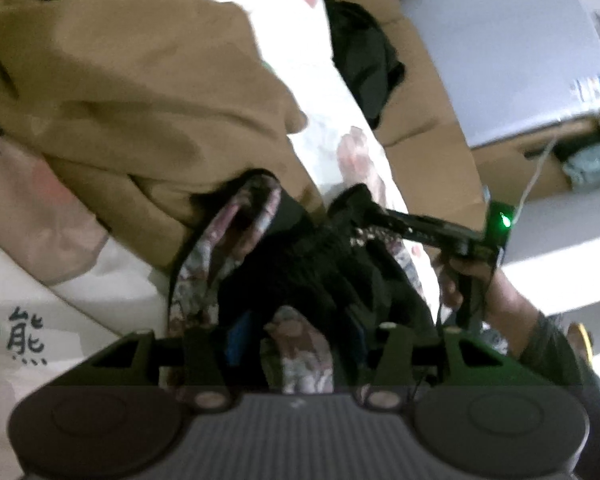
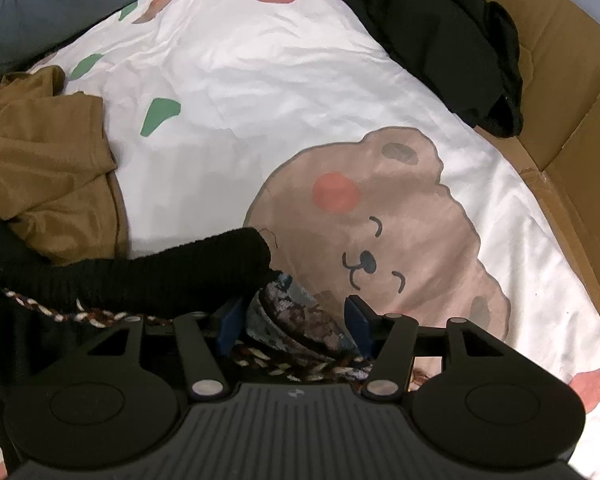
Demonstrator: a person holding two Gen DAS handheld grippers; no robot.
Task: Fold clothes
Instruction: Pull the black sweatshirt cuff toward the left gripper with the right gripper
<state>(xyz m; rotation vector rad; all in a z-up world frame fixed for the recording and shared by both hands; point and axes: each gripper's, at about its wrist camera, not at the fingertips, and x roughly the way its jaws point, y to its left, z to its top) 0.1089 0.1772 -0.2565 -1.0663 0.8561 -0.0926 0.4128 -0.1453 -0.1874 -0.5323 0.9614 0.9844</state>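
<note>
A black knit garment (image 1: 300,264) with a mottled patterned lining and a braided trim hangs bunched between both grippers. In the left wrist view my left gripper (image 1: 296,336) is shut on a thick fold of it. My right gripper (image 1: 352,204), held by a hand (image 1: 480,288), reaches in from the right and pinches its upper edge. In the right wrist view the right gripper (image 2: 296,322) has patterned fabric clamped between its blue pads (image 2: 230,326). The garment's black ribbed sleeve (image 2: 160,272) stretches off to the left over the sheet.
A brown garment (image 2: 40,168) lies crumpled at the left on a white bear-print sheet (image 2: 260,80). A black clothes heap (image 2: 452,40) sits at the sheet's far right corner against cardboard (image 2: 572,80). A grey panel (image 1: 520,48) lies beyond the cardboard. A grey-blue quilt (image 2: 40,0) is at the back left.
</note>
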